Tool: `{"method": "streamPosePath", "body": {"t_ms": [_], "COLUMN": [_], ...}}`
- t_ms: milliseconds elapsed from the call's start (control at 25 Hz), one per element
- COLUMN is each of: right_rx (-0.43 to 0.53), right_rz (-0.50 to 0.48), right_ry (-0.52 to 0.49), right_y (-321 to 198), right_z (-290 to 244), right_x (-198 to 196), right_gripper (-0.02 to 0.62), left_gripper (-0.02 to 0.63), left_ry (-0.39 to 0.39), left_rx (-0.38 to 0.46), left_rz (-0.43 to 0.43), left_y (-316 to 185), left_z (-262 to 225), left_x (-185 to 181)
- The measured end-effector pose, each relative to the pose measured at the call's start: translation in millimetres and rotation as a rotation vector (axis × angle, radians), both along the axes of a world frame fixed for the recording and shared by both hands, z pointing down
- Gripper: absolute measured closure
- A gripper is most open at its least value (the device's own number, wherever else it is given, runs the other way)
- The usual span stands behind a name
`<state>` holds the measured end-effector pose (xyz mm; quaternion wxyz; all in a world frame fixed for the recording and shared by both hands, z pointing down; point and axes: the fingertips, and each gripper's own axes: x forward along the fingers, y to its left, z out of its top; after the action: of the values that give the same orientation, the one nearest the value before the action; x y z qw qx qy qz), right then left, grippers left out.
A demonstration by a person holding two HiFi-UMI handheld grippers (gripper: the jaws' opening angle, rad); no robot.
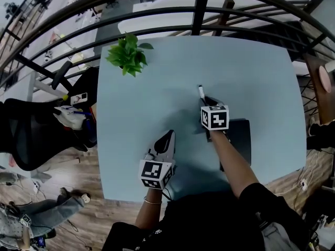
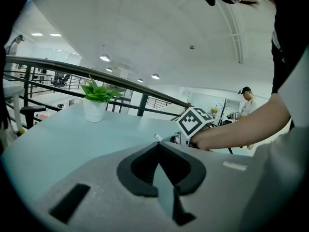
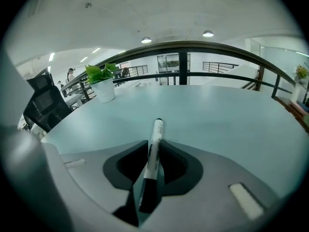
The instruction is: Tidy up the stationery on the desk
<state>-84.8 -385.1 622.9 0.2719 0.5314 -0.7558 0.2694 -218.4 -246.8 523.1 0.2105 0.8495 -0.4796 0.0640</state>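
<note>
A white marker pen (image 3: 154,149) with a black cap is clamped between the jaws of my right gripper (image 3: 153,151), its tip pointing away over the pale blue desk (image 1: 246,77). In the head view the marker (image 1: 201,92) sticks out beyond the right gripper (image 1: 208,102) near the desk's middle. My left gripper (image 1: 168,136) hovers nearer the front edge, jaws shut with nothing between them (image 2: 158,149). A dark flat case (image 1: 239,140) lies on the desk under my right forearm.
A small potted green plant (image 1: 128,54) stands at the desk's far left corner. A curved black railing (image 1: 199,9) runs behind the desk. A black office chair (image 1: 31,129) with clutter sits to the left, off the desk.
</note>
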Motion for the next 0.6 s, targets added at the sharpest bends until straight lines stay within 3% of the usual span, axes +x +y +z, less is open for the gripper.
{"method": "streamPosePath", "body": {"t_ms": [280, 600], "right_rx": [-0.003, 0.062], "right_rz": [0.002, 0.015], "right_ry": [-0.007, -0.041], "right_y": [2.9, 9.7], "right_z": [-2.4, -31.4], "right_x": [1.2, 9.4], "right_gripper": [0.523, 0.523], "left_gripper": [0.612, 0.612], "left_ry": [-0.011, -0.037], "left_rx": [0.005, 0.032], "left_rz": [-0.016, -0.009], "left_y": [2.7, 7.9], "left_z": [-2.8, -11.6], "left_x": [-4.1, -1.2]}}
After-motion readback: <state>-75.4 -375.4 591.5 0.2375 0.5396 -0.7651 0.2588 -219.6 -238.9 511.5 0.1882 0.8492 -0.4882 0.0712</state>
